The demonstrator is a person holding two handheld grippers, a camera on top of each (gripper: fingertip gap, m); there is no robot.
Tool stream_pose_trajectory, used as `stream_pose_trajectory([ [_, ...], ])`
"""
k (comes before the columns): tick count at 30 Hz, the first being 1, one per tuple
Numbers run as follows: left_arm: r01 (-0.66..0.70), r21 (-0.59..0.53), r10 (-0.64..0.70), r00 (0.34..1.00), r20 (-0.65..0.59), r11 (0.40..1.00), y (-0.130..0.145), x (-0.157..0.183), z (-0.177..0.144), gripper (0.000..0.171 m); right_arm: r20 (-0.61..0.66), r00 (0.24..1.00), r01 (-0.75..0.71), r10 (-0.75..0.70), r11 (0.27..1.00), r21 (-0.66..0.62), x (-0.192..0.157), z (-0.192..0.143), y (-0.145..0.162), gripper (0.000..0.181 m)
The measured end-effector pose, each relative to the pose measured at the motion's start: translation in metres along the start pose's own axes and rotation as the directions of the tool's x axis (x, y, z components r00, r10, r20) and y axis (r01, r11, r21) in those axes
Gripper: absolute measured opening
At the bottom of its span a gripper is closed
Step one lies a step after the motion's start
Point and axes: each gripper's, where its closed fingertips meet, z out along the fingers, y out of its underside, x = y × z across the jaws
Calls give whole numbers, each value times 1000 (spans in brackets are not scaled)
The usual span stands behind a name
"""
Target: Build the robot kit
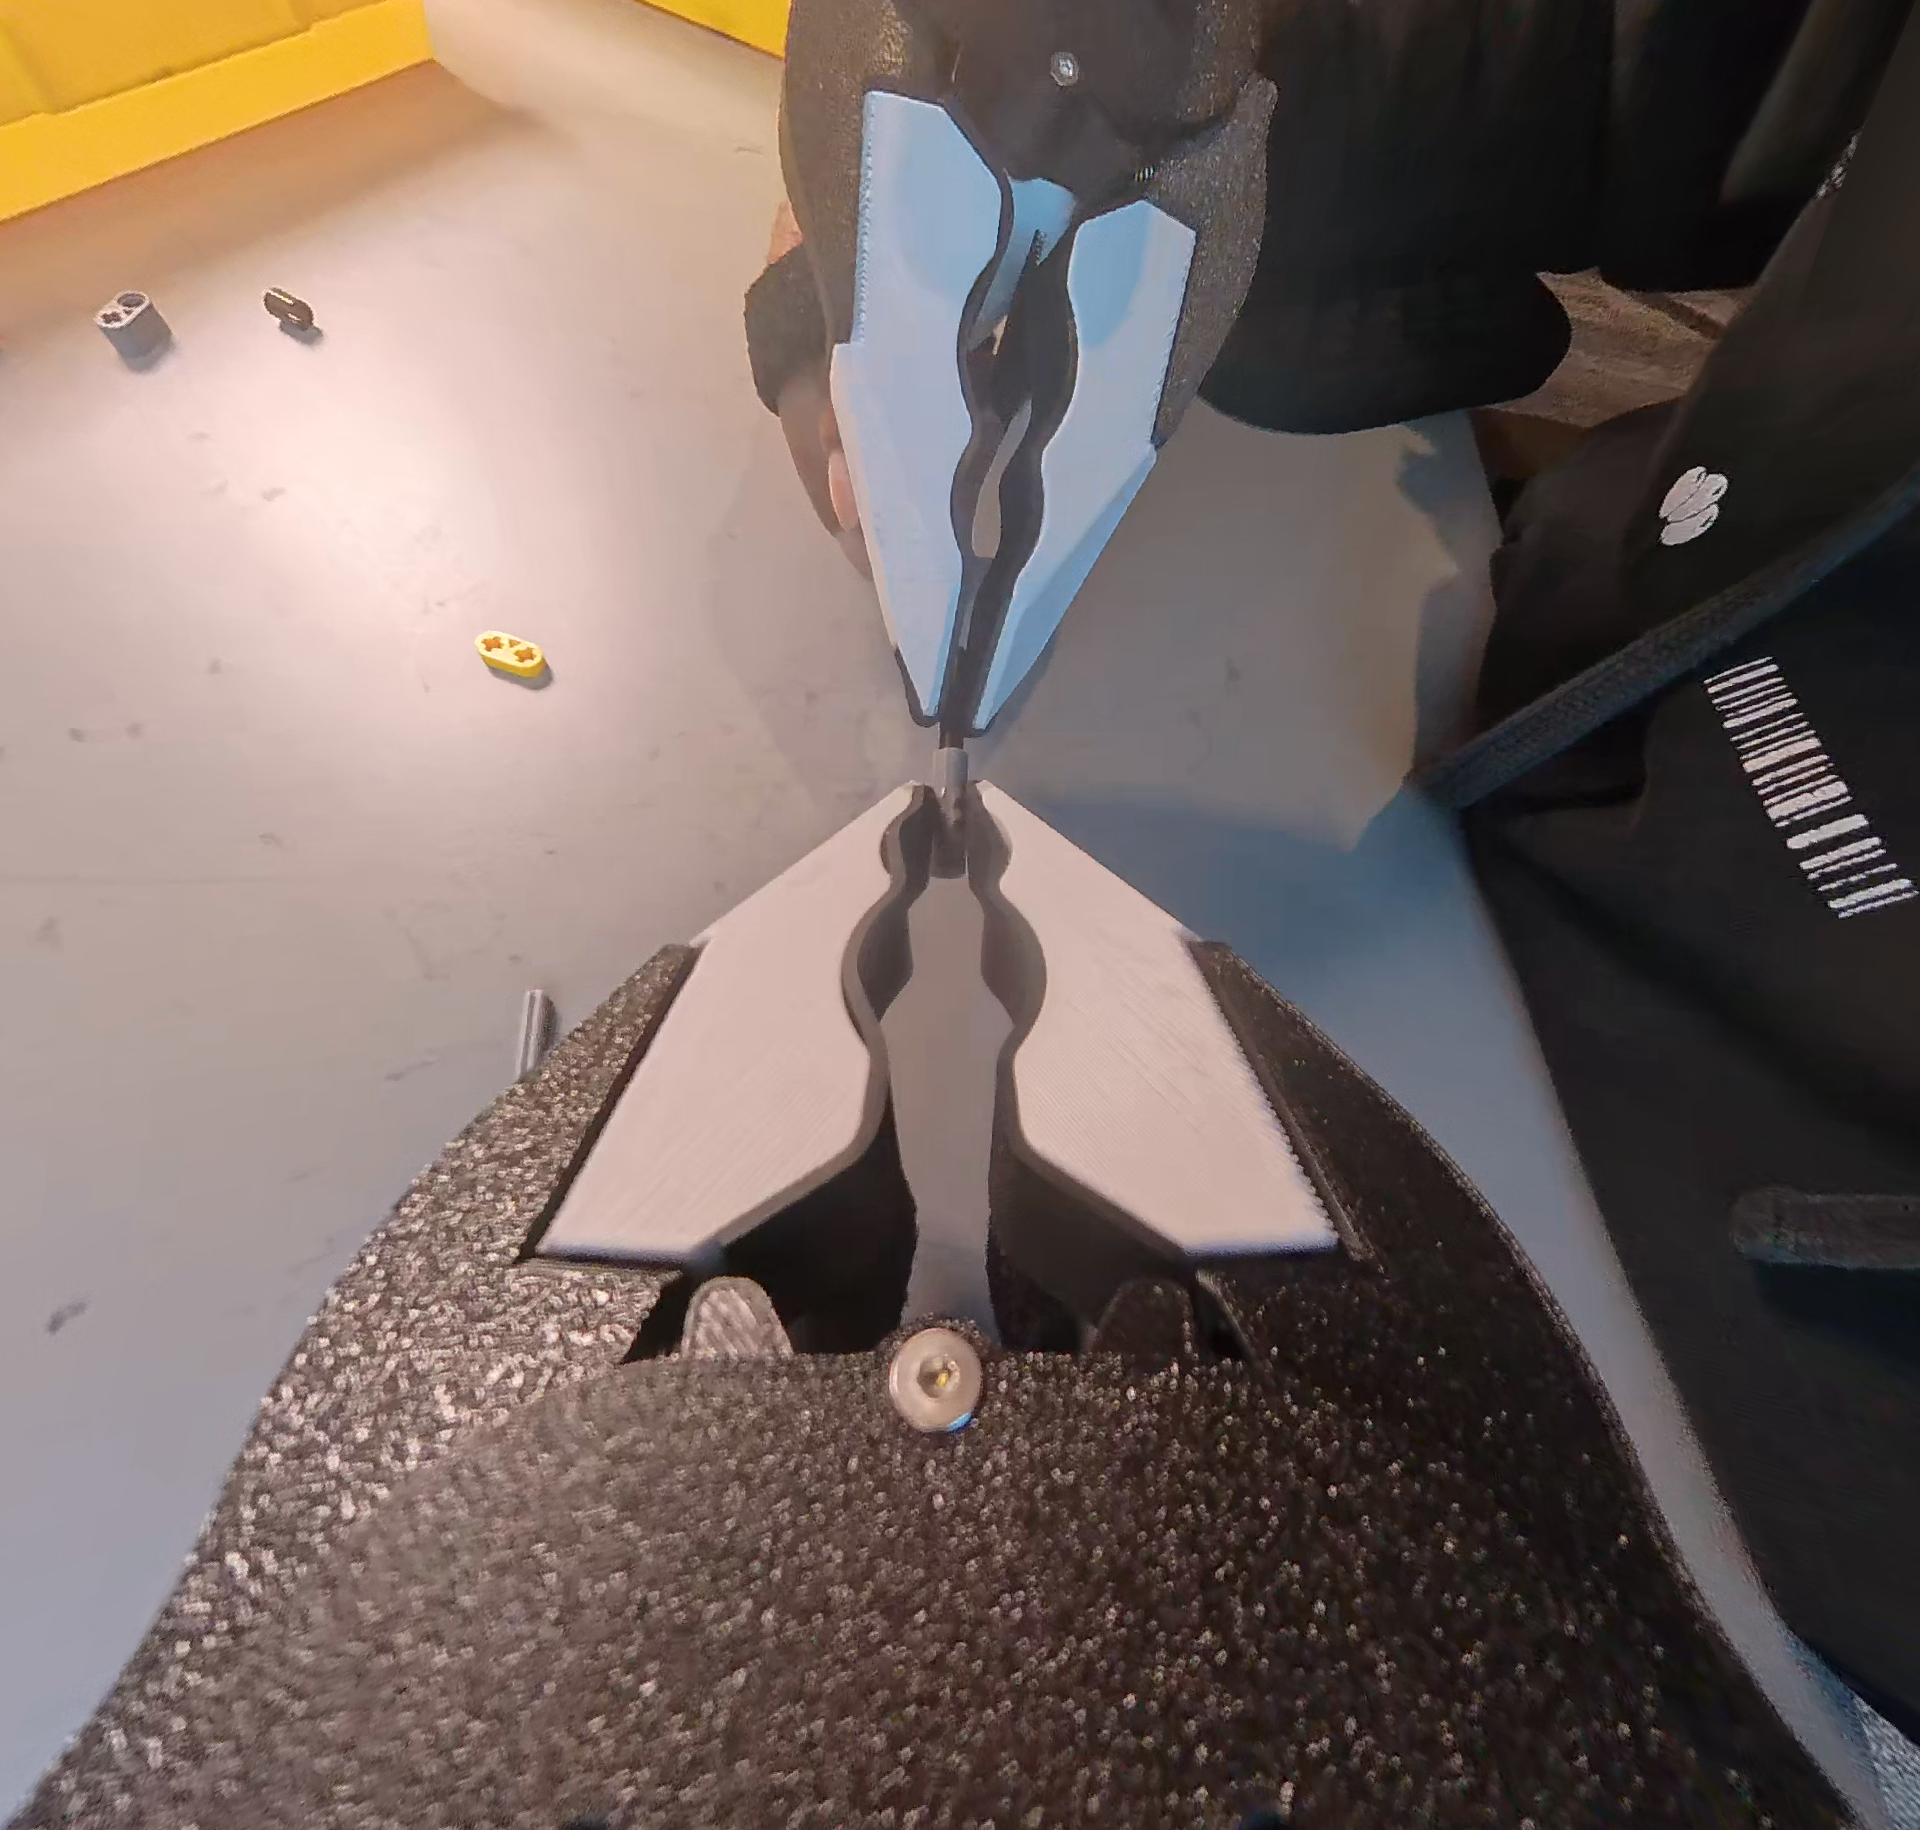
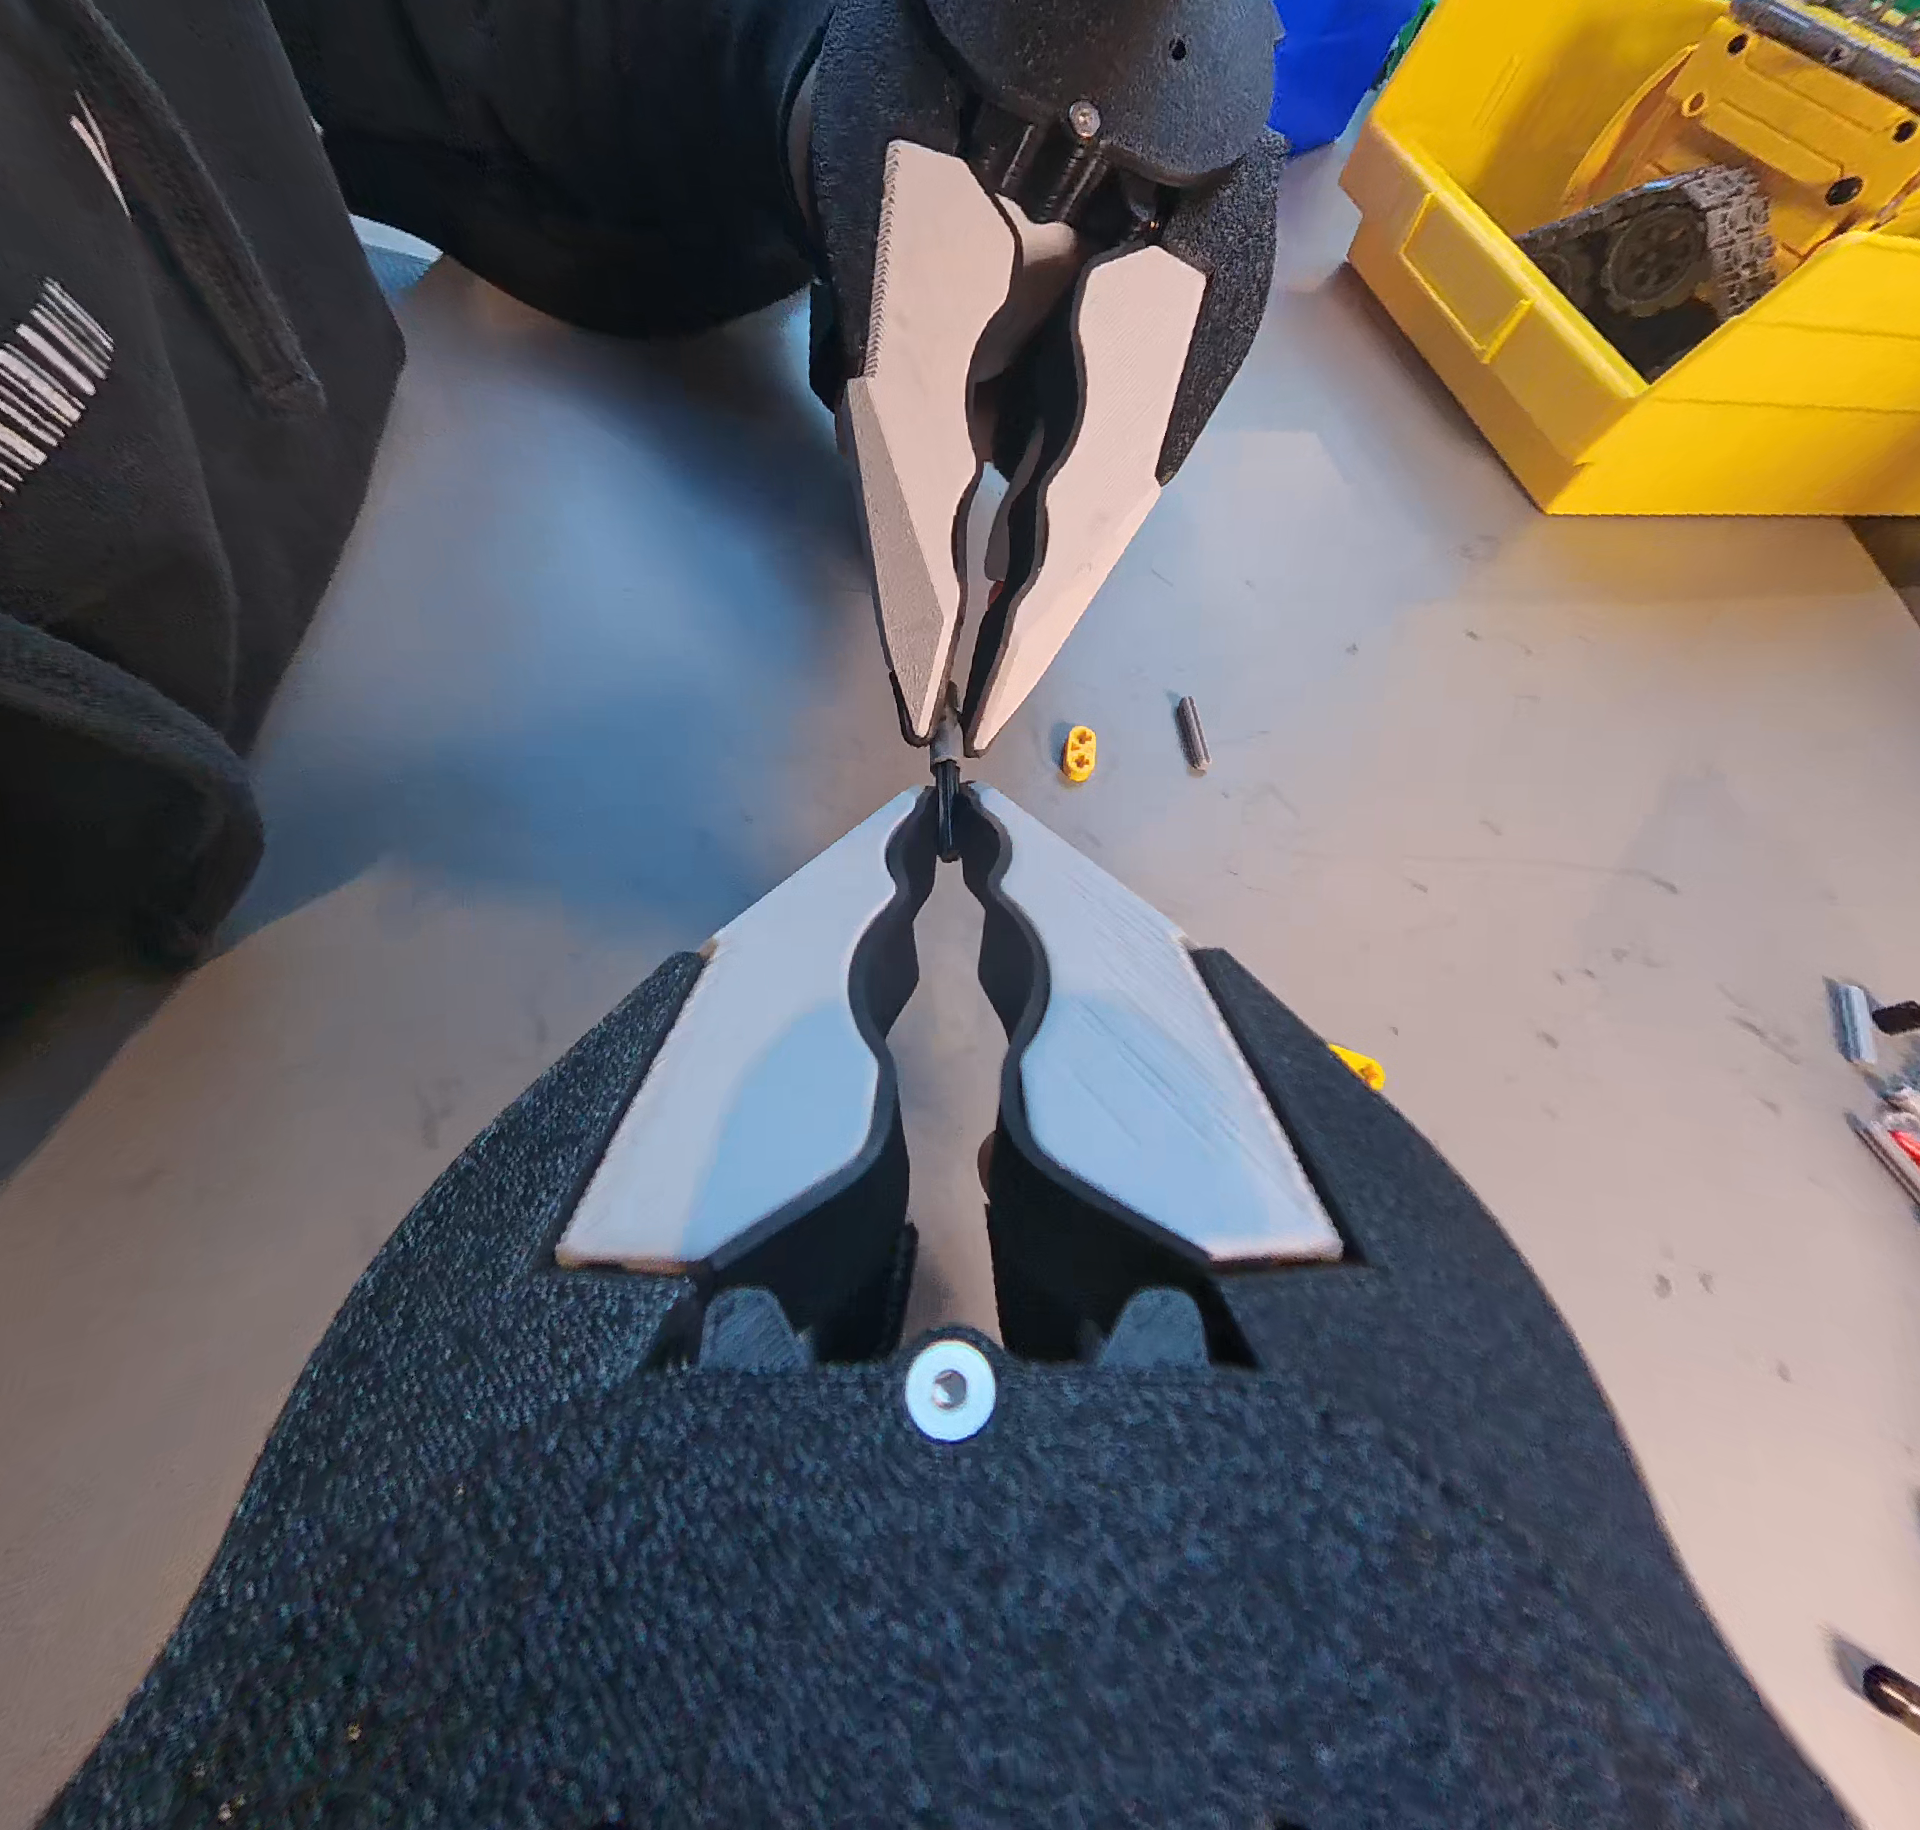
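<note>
Left wrist view: left gripper [image 1: 951,804] clamps a dark pin [image 1: 953,778]. At 12 o'clock, right gripper [image 1: 951,726] pinches its other end.

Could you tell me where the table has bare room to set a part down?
Bare grey table lies between the dark sleeve and the two gripper tips. It is crowded rightward: yellow link, black pin, yellow bin, edge clutter.
</note>
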Motion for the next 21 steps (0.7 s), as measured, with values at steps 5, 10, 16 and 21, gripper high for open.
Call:
stream_pose_trajectory([
  [5,-17,9,17,1000,18,1000,-3,-1,-1,3,4,1000,-23,22,1000,16,1,-1,-2,3],
  [10,-39,-5,39,999,21,999,0,1,1,3,20,1000,-20,20,1000,5,-2,1,0,3],
  [16,-92,-142,104,992,73,986,17,-5,8,5,20,999,43,-40,988,-147,-3,11,20,4],
  [21,-108,-140,122,989,90,984,14,-4,9,5,19,999,53,-50,979,-197,-4,14,23,9],
])
